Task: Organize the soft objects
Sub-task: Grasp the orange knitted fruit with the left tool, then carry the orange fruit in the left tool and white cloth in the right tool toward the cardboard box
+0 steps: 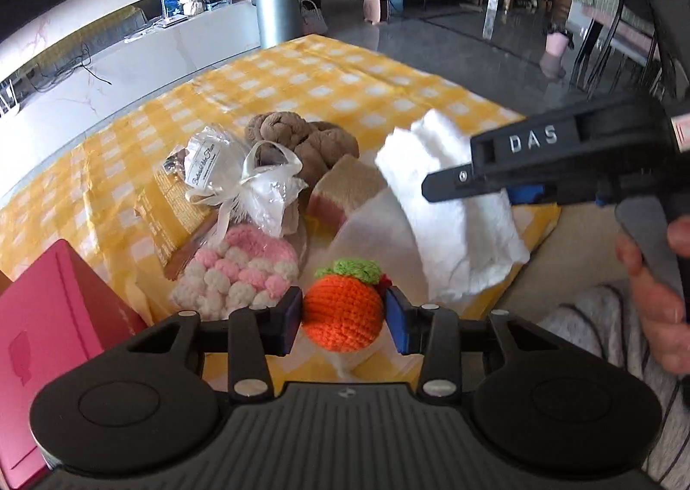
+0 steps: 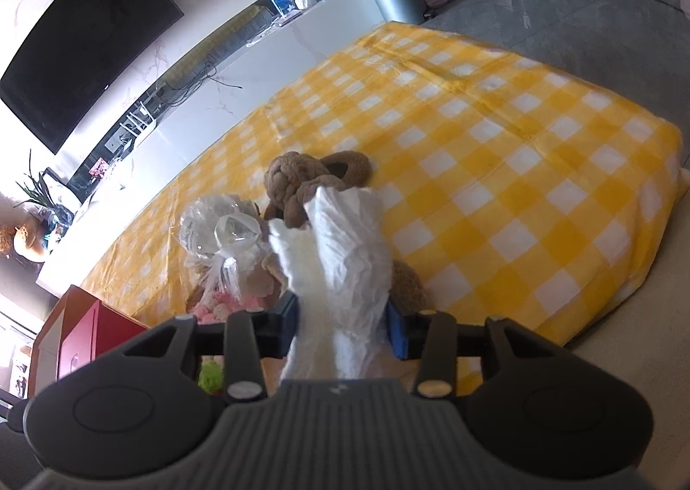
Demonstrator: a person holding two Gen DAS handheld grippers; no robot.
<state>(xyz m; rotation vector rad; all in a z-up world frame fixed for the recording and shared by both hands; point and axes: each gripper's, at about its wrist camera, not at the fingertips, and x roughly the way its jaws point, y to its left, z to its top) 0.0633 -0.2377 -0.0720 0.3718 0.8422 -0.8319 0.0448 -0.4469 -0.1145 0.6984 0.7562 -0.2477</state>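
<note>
Pinching the orange crochet ball (image 1: 343,313) at the table's near edge, the left gripper (image 1: 343,319) is needing a centred, gentle squeeze (it's squishy); the right gripper (image 2: 343,326) is holding the white cloth (image 2: 340,274) aloft.

Crocheted orange (image 1: 340,313) between left fingers (image 1: 293,319)

Far tablecloth (image 2: 517,171) lies open; near side crowded, apparently, by soft pile (image 1: 267,205).

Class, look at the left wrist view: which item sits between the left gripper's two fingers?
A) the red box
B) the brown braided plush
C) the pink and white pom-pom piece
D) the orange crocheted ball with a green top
D: the orange crocheted ball sits squarely between the left gripper's blue pads.
</note>
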